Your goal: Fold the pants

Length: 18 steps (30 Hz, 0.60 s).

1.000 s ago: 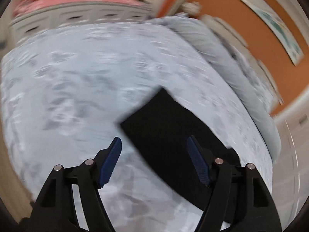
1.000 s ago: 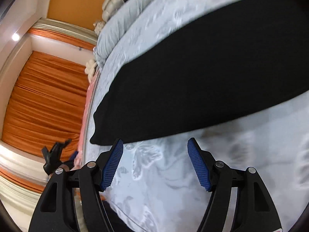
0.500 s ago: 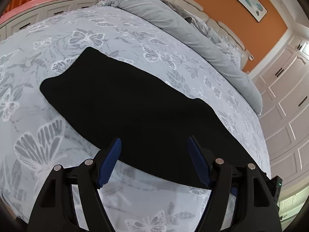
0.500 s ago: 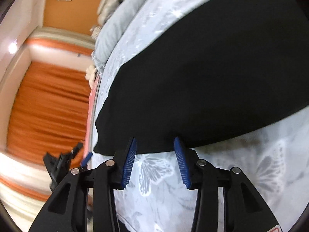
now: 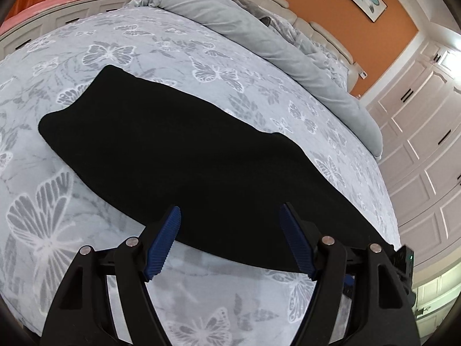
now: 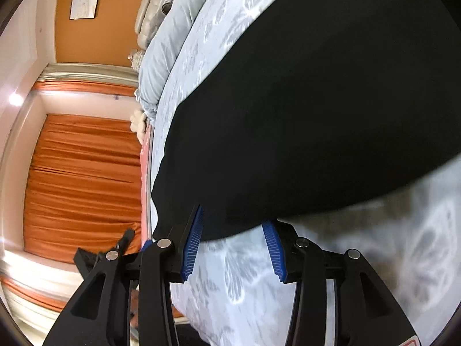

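Note:
The black pants (image 5: 184,155) lie flat as one long folded strip across the butterfly-print bedspread (image 5: 144,46). My left gripper (image 5: 230,225) is open, its blue pads over the near long edge of the pants, holding nothing. In the right wrist view the pants (image 6: 317,109) fill the upper right. My right gripper (image 6: 233,227) is open, its pads at the near edge of the pants close to one end, not closed on the cloth. The other gripper shows at the lower left (image 6: 100,256).
A rolled grey duvet (image 5: 273,43) and the headboard (image 5: 288,14) lie along the far side of the bed. White wardrobe doors (image 5: 426,144) stand at the right. Orange curtains (image 6: 80,184) and the bed's side edge (image 6: 149,173) are on the left in the right wrist view.
My left gripper swung from the pants' end to face their long edge and moved closer. My right gripper narrowed from wide open, then widened slightly, and moved up to the pants' edge.

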Motion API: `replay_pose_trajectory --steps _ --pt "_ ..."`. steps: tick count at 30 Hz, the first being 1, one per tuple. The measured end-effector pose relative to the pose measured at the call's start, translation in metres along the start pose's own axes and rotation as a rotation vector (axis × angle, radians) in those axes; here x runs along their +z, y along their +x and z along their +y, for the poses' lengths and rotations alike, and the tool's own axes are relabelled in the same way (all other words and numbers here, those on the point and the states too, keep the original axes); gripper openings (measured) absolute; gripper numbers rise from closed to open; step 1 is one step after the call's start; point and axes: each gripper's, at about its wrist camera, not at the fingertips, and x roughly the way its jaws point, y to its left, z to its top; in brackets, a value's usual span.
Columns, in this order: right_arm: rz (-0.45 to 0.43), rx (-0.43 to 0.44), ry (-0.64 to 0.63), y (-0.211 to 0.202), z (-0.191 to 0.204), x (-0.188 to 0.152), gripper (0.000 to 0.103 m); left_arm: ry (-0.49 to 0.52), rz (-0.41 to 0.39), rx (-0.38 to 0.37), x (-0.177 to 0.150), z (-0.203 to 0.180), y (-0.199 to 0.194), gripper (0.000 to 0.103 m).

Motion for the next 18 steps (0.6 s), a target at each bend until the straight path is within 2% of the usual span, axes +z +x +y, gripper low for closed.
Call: replay_pose_trajectory --steps 2,7,11,13,15,18 --pt "-0.032 -0.024 -0.020 0.000 0.003 0.002 0.011 0.009 0.001 0.006 -0.002 -0.003 0.002 0.069" --pt "-0.036 -0.085 -0.107 -0.013 0.019 -0.006 0.015 0.001 0.003 0.010 -0.002 -0.003 0.004 0.069" --pt "-0.032 -0.099 -0.070 -0.021 0.008 -0.005 0.015 -0.006 0.005 0.021 -0.001 -0.001 0.005 0.069" --pt "-0.061 -0.093 -0.042 -0.031 0.001 0.000 0.015 -0.011 0.006 0.022 -0.001 0.000 0.006 0.069" --pt "-0.096 -0.092 -0.057 -0.036 0.001 0.004 0.006 -0.009 0.008 0.022 -0.001 0.000 0.006 0.069" --pt "-0.133 -0.092 -0.167 -0.055 0.019 -0.004 0.005 -0.002 0.008 0.027 -0.002 0.000 0.007 0.069"
